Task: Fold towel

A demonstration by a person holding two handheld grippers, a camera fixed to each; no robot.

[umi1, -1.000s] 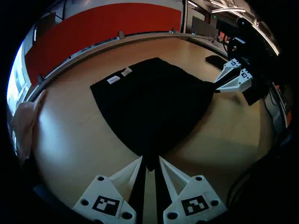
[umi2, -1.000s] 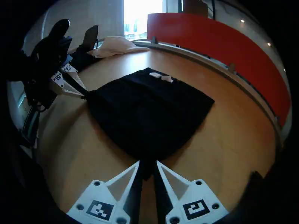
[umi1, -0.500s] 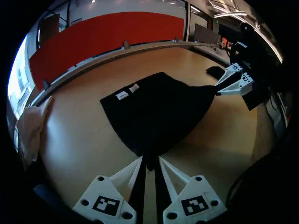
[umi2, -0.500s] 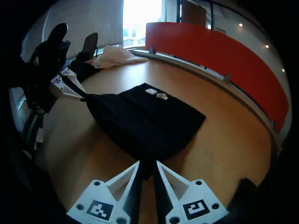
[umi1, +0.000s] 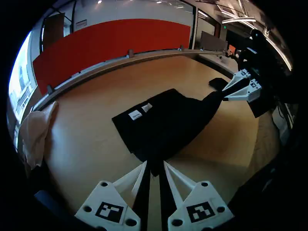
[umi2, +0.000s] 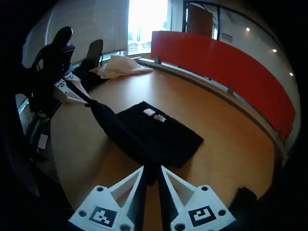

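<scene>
Starting at the left, the left tool [umi1: 154, 169] has its two fingers drawn together on a corner of the black towel [umi1: 169, 119], dark cloth pinched between them. From that corner the held edge runs across, lifted off the surface, to the right tool [umi2: 152, 173], which is likewise clamped on the next corner, so we have a grip at each end of one side. The rest of the towel lies ahead of both tools, flat on the worktop [umi1: 88, 131], with the two white labels [umi1: 135, 114] sitting near its far edge. That is the relation that counts: the raised edge is the near one and the resting part stretches away from us, so we judge the fold has to carry this edge forward over the flat part toward the labels, both tools level and moving together, neither nearer than the other. The cloth sags between the grips, and we'd watch for it bunching as it goes over. The surface is smooth pale wood, wide and curved. Across the room, a beige cloth [umi1: 36, 131] is heaped at the worktop's left edge, a bright window [umi2: 148, 23] shines behind it, a long red panel [umi1: 115, 42] lines the far side, and a small dark thing [umi1: 218, 82] lies to the right; we cannot tell what it is.
</scene>
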